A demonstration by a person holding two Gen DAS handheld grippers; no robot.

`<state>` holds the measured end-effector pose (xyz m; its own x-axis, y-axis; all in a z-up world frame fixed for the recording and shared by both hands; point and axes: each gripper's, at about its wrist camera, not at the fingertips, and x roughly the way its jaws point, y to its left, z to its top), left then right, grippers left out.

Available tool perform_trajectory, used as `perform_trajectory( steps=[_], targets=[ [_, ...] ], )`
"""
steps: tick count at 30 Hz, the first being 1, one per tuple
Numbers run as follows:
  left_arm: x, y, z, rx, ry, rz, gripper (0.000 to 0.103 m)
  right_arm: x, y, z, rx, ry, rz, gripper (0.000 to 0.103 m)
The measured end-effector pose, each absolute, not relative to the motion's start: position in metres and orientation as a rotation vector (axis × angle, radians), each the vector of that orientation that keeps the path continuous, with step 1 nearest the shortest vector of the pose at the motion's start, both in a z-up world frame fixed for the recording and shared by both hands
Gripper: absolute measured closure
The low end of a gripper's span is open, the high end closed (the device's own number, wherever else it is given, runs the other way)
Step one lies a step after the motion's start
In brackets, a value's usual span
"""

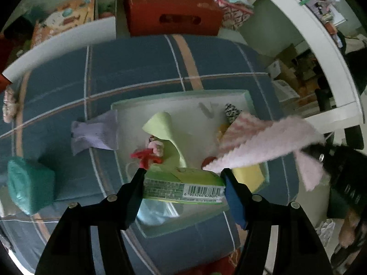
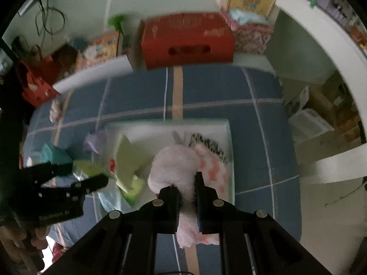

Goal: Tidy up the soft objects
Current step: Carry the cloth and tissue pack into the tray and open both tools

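Observation:
My left gripper (image 1: 183, 178) is shut on a green tissue pack (image 1: 183, 189) with a barcode, held over the near edge of a pale green tray (image 1: 248, 97) on the blue plaid bed. In the tray lie a light green cloth (image 1: 165, 126), a red and pink toy (image 1: 149, 154), a yellow sponge (image 1: 248, 175) and a black-and-white patterned piece (image 1: 231, 112). My right gripper (image 2: 187, 183) is shut on a fluffy pink cloth (image 2: 174, 162), which hangs over the tray (image 2: 226, 126). From the left wrist view that pink cloth (image 1: 263, 142) stretches in from the right.
A lilac cloth (image 1: 96, 130) lies at the tray's left edge and a teal soft pack (image 1: 29, 183) sits further left on the bed (image 1: 137, 68). A red cardboard box (image 1: 172, 9) stands beyond the bed. A white curved rail (image 1: 321, 45) and stacked boxes are on the right.

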<state>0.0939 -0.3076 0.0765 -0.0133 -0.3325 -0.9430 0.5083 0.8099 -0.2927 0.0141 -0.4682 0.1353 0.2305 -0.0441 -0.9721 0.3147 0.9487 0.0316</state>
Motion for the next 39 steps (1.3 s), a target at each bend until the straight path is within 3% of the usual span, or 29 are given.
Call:
perform_trajectory(
  steps=[12, 20, 22, 24, 25, 26, 31, 35, 39],
  targets=[
    [0.115, -0.314, 0.003, 0.093, 1.515, -0.641, 0.035, 0.024, -0.462, 0.036, 0.291, 1.476, -0.224, 0.090],
    [0.124, -0.322, -0.002, 0.094, 1.535, -0.650, 0.034, 0.024, -0.466, 0.026, 0.300, 1.489, -0.235, 0.088],
    [0.127, -0.319, 0.002, 0.080, 1.534, -0.642, 0.029, 0.024, -0.465, 0.032, 0.282, 1.486, -0.243, 0.086],
    [0.132, -0.314, 0.010, 0.054, 1.512, -0.632, 0.018, 0.027, -0.463, 0.036, 0.268, 1.482, -0.244, 0.072],
    [0.133, -0.311, 0.015, 0.045, 1.501, -0.631, 0.014, 0.027, -0.461, 0.040, 0.259, 1.477, -0.248, 0.057],
    [0.135, -0.308, 0.022, 0.037, 1.487, -0.627, 0.014, 0.026, -0.459, 0.046, 0.240, 1.467, -0.256, 0.049],
    [0.141, -0.286, 0.056, 0.062, 1.433, -0.581, 0.013, 0.023, -0.451, 0.069, 0.213, 1.439, -0.266, 0.047],
    [0.146, -0.255, 0.080, 0.093, 1.379, -0.511, 0.013, 0.021, -0.440, 0.090, 0.187, 1.416, -0.275, 0.020],
    [0.150, -0.220, 0.095, 0.116, 1.348, -0.440, 0.013, 0.024, -0.426, 0.105, 0.161, 1.391, -0.262, 0.003]
  ],
)
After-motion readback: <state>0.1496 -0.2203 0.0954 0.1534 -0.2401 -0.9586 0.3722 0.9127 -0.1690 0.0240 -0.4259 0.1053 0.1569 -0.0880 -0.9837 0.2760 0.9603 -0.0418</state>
